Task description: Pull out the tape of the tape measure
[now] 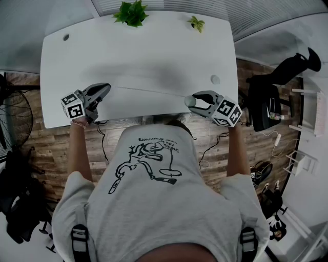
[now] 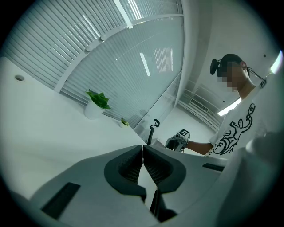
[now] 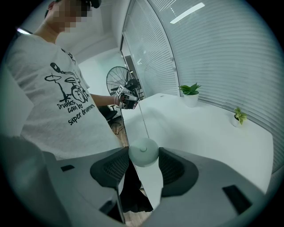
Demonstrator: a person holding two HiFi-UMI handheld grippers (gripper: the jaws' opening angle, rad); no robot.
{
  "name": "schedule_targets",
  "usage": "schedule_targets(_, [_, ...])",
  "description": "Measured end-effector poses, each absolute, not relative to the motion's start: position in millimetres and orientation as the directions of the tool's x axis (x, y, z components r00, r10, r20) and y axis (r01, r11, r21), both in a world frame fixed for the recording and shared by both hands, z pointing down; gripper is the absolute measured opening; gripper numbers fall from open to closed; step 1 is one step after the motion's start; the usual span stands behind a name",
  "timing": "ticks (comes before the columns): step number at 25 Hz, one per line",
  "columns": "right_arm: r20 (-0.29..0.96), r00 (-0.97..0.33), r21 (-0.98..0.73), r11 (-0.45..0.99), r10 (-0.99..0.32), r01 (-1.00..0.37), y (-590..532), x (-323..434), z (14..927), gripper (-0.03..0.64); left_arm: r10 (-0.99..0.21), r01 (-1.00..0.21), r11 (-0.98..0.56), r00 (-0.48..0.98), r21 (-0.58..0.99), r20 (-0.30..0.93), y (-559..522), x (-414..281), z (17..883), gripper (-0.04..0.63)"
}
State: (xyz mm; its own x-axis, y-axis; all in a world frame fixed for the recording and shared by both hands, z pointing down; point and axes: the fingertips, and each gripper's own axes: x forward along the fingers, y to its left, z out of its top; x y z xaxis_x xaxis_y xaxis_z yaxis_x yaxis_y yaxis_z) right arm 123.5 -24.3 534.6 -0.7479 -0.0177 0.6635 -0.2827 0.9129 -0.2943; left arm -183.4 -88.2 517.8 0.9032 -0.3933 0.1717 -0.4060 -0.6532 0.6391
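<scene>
My right tongs stand wide, their pads pressed on either side of the round, pale tape measure case, which sits squarely between them at the near right edge of the white table. My left tongs are pressed together, pinching the end of the tape near the table's front left edge. The tape runs out as a thin straight line from the case across the tabletop to my left tongs, well apart from the right. At the far edge stand a leafy potted plant and a smaller plant to its right.
</scene>
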Motion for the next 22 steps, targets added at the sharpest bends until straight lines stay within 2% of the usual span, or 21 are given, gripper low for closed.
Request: schedule_targets(22, [0.682, -0.731, -0.295, 0.910, -0.014, -0.292, -27, 131, 539, 0.221, -0.421, -0.439, -0.634, 0.886, 0.636, 0.192, -96, -204, 526, 0.025])
